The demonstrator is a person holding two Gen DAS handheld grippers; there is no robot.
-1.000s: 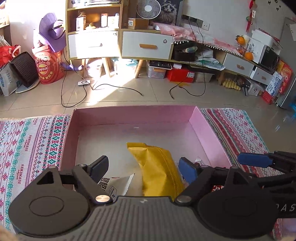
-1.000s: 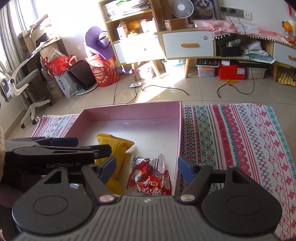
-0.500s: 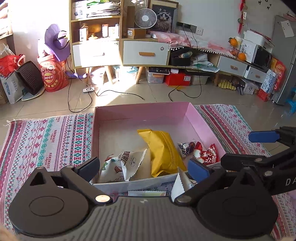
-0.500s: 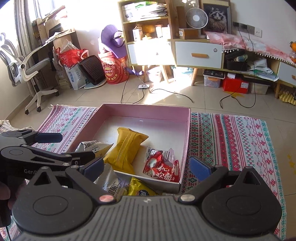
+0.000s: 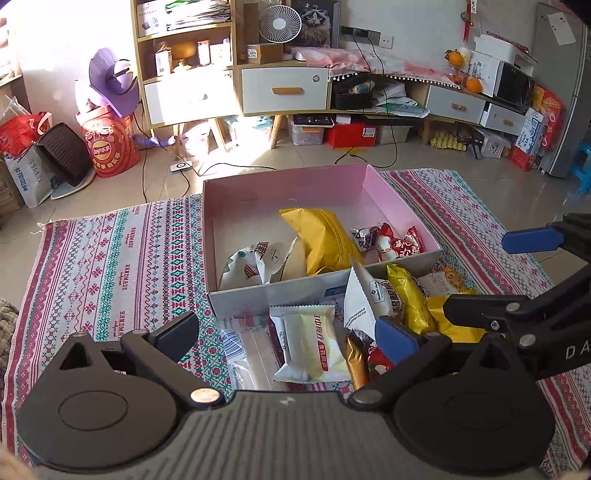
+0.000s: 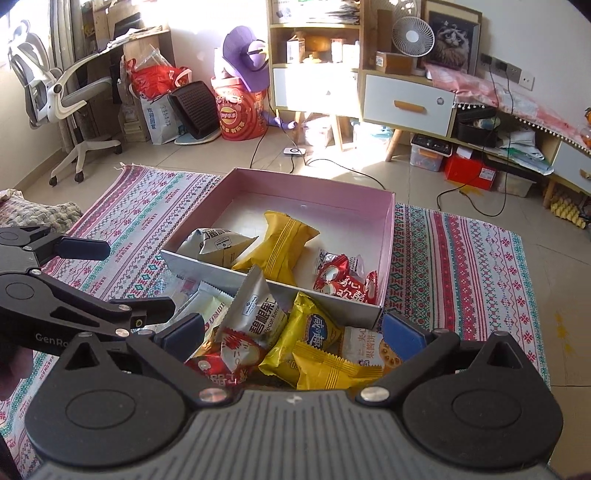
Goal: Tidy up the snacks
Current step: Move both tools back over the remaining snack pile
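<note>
Both the left gripper [image 5: 286,334] and right gripper [image 6: 293,330] hung wide open, empty, over the snack pile [image 6: 295,339] just beside the pink box [image 6: 388,236].

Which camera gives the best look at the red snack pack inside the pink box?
The right wrist view: the red snack pack lies near and unobstructed. In the left wrist view it appears smaller, partly behind the box wall.

A lived-in home living room: tiled floor [image 5: 303,155] with a patterned rug [image 5: 110,258], wooden shelf unit [image 5: 184,55], desk fan [image 5: 279,25], framed cat picture [image 6: 452,40], office chair [image 6: 55,92].
</note>
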